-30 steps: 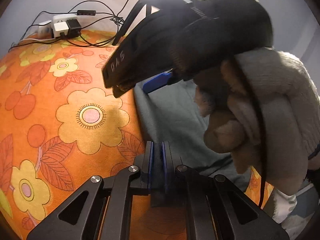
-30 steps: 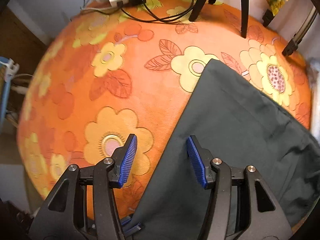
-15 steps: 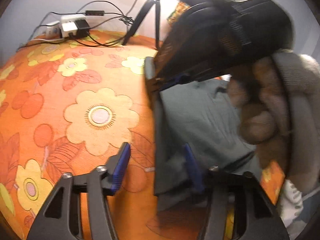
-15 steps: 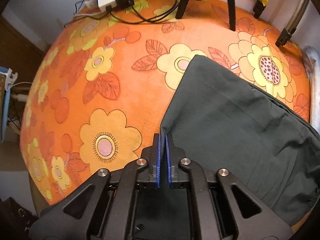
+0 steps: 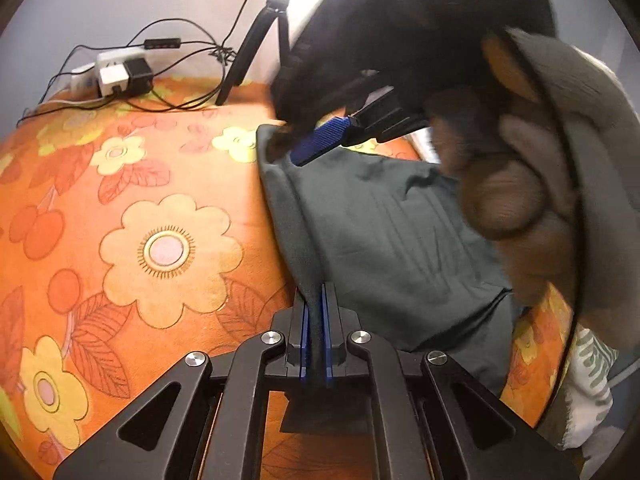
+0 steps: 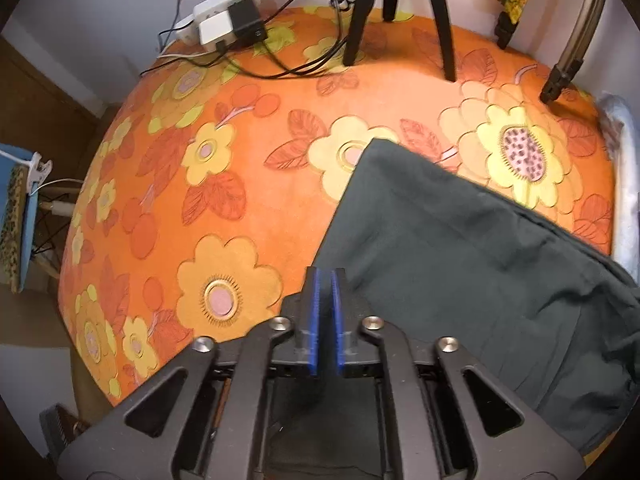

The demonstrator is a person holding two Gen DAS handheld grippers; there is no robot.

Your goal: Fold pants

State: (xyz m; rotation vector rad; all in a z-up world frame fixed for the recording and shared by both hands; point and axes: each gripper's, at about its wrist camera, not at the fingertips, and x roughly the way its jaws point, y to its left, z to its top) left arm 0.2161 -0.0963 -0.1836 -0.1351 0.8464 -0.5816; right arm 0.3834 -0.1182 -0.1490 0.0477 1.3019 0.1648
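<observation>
- Left gripper (image 5: 315, 316): blue pads drawn together, pinched on the near edge of the dark green pants (image 5: 384, 240); a fold of the cloth stands up between them. Jaws just closed, cloth in the gap.
- Right gripper (image 6: 327, 304): pads a narrow gap apart, just been opening. In the right wrist view, dark cloth directly beneath and between the tips; cannot tell whether the pads press on it.
- From the left wrist view, right gripper (image 5: 320, 144) seen at the far corner of the pants, one blue pad touching or just above the raised cloth edge; blurred.
- Hand (image 5: 504, 184) on the right gripper, in a grey knit sleeve (image 5: 592, 152).
- Pants lying flat on the right part of the orange flowered cloth (image 6: 224, 208), left edge running near to far, far corner on a pale flower.
- Far edge: white power strip (image 6: 228, 20) with cables, black tripod legs (image 6: 400, 16).
</observation>
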